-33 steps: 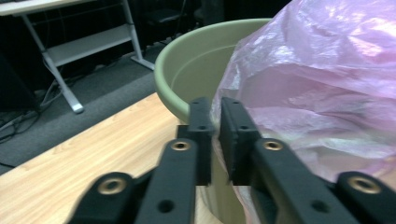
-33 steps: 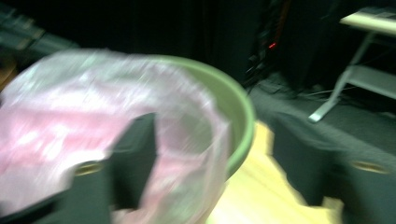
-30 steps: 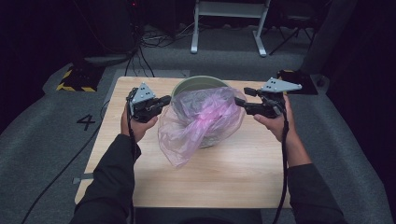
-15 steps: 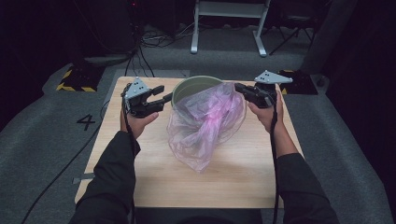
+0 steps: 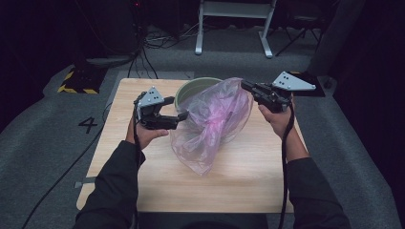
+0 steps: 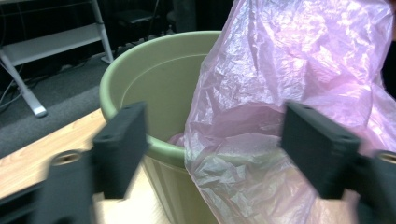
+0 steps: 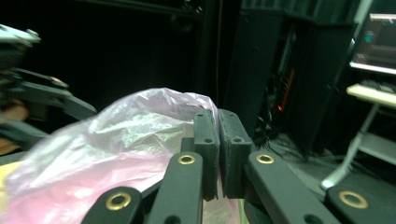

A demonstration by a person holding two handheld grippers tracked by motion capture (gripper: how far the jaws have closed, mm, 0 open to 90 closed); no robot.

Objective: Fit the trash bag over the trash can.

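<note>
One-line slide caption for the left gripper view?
Open left gripper faces a pink plastic bag draped over the rim of a green bin.

Left gripper (image 5: pixel 179 118): jaws now apart, plastic bag (image 5: pixel 210 125) released on that side. Right gripper (image 5: pixel 244 85): lifted higher; bag edge raised with it.

The bag (image 5: pixel 215 121) is thin, translucent pink plastic film, crinkled and faintly glossy. The bin (image 6: pixel 154 93) looks like smooth, matt green plastic. The desk (image 5: pixel 239 186) is pale wood with a smooth finish. Each gripper has matt black jaws; the left gripper (image 5: pixel 184 116) carries a dull grey plate.
</note>
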